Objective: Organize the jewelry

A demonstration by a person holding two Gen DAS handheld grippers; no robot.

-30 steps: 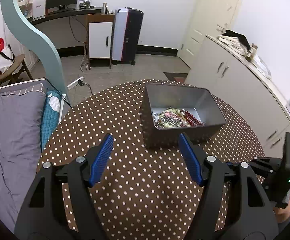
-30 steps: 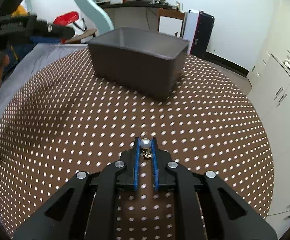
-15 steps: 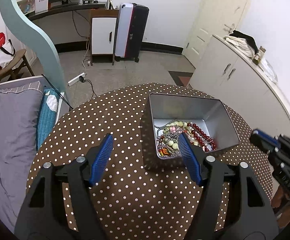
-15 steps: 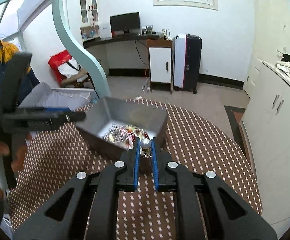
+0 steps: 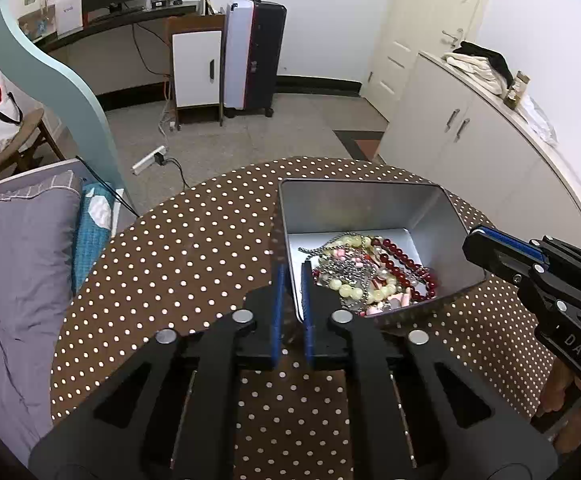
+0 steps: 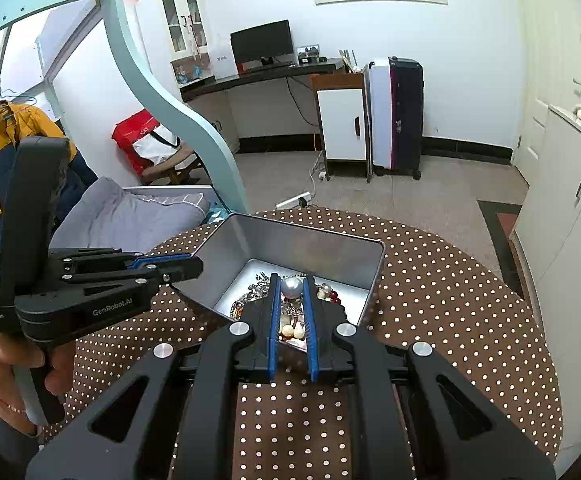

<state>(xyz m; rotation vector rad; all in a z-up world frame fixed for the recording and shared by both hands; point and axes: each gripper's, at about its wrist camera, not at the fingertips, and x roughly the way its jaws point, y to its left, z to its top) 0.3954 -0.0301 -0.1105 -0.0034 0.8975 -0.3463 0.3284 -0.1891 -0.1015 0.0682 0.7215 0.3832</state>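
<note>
Inside metal tin (image 5: 430, 216), tangled bead necklaces (image 5: 366, 276), right gripper (image 6: 291, 286) pinching pearl (image 6: 291, 287)

The tin (image 5: 370, 208) is open on top, so the way in is from above. The left gripper (image 5: 290, 280) straddles its near-left wall, blocking that corner. The right gripper (image 6: 291, 292) hangs over the heaped jewelry (image 5: 366, 276). Dotted surface (image 5: 190, 248) left of the tin lies bare.
</note>
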